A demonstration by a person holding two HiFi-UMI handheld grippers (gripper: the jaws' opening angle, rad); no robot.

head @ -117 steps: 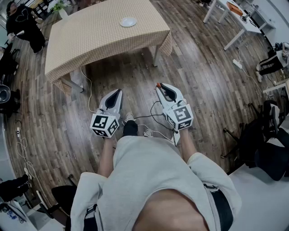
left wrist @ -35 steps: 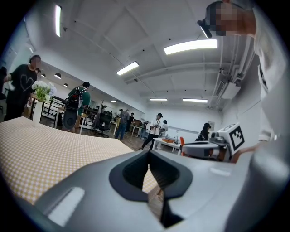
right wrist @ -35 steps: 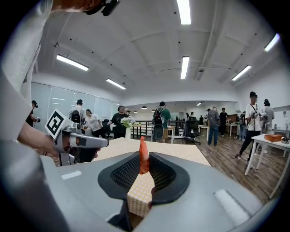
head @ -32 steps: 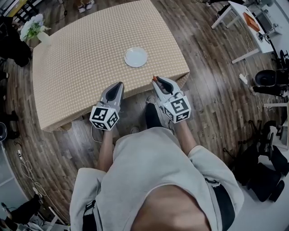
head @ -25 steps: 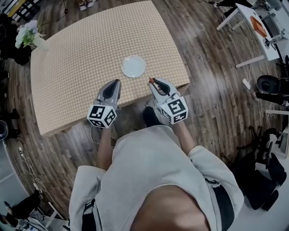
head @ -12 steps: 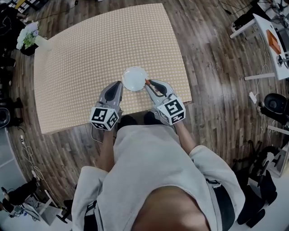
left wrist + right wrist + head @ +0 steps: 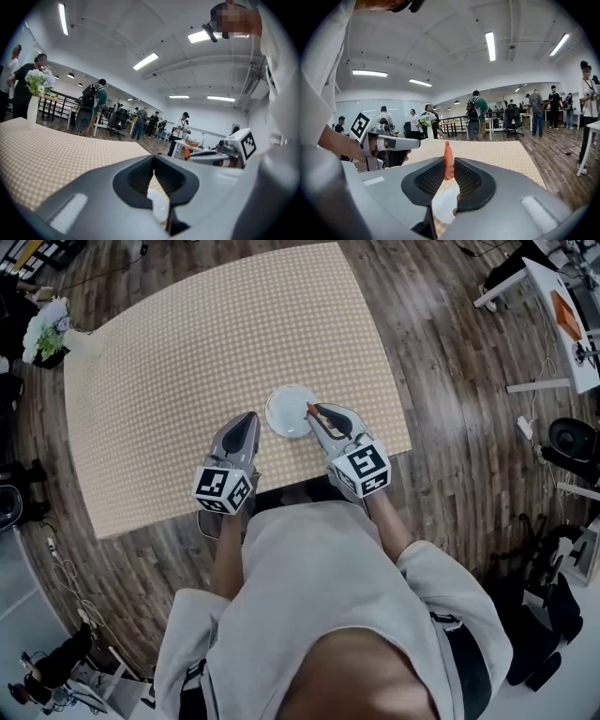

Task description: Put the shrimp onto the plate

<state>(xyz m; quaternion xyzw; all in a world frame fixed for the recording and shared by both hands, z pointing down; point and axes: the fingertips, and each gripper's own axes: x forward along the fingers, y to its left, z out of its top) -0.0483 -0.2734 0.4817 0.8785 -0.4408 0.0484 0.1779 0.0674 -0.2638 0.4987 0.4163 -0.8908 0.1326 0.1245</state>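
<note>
The right gripper (image 7: 312, 411) is clamped on the shrimp (image 7: 448, 161), just over the plate's (image 7: 284, 413) edge. The left gripper (image 7: 248, 420) hangs beside it, jaws together, empty. Released this near the rim, the shrimp could tumble onto the table (image 7: 187, 352).

Your desk (image 7: 187, 352) lies wide open beyond the plate (image 7: 284, 414) (only the flower vase (image 7: 47, 332), far-left corner, well apart).
</note>
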